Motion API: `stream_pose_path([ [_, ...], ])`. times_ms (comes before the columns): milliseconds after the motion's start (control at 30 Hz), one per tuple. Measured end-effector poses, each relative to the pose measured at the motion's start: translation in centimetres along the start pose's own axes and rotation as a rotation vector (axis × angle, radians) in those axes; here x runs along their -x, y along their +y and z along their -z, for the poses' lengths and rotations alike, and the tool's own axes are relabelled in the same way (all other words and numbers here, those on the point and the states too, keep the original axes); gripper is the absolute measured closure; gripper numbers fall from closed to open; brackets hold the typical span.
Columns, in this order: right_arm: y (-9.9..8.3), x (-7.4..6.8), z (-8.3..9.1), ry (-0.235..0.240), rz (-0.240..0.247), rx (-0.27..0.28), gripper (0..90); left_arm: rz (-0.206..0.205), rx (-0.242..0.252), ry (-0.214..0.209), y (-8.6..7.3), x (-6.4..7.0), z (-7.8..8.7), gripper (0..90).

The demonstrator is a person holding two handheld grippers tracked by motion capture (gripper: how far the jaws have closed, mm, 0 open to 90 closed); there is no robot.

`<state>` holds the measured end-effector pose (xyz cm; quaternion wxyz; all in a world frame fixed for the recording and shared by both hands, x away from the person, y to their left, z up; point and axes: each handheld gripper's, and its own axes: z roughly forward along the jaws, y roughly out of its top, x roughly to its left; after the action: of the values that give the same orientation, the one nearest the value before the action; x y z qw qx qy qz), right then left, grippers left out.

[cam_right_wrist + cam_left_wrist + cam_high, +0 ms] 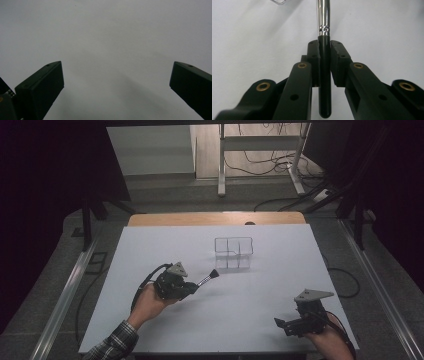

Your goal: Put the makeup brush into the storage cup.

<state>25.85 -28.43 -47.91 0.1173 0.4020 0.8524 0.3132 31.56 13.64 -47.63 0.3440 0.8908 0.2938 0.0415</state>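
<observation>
My left gripper [192, 288] is shut on a makeup brush [207, 279] with a black handle, a silver ferrule and a dark tip that points toward a clear divided organizer [233, 253] at mid table. In the left gripper view the black handle [324, 75] is clamped between the two pads, the silver ferrule [323, 15] runs up out of frame, and my left gripper [325, 53] hangs over the white tabletop. My right gripper [281, 324] rests near the table's front right edge. In the right gripper view it [116, 77] stands wide open with bare white surface between its jaws.
The white tabletop [165, 245] covers a wooden table whose far edge [215, 218] shows. A metal stand [260, 150] and loose cables lie on the floor beyond. A corner of the organizer [277, 2] shows at the top of the left gripper view.
</observation>
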Motion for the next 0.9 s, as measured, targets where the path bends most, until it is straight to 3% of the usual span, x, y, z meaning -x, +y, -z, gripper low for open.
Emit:
stream_pose_path([
  [233, 0.1, -0.1, 0.1, 0.000, -0.001, 0.022, 0.0, -0.007, 0.018, -0.016, -0.3, 0.7, 0.8, 79.1],
  [567, 0.2, -0.3, 0.1, 0.001, 0.008, 0.039, 0.0, 0.009, 0.081, -0.023, -0.8, 1.9, 1.9, 79.1],
  [900, 0.6, -0.7, 0.2, 0.027, 0.022, 0.074, 0.0, 0.010, 0.124, -0.037, -1.4, 3.0, 2.8, 79.1],
])
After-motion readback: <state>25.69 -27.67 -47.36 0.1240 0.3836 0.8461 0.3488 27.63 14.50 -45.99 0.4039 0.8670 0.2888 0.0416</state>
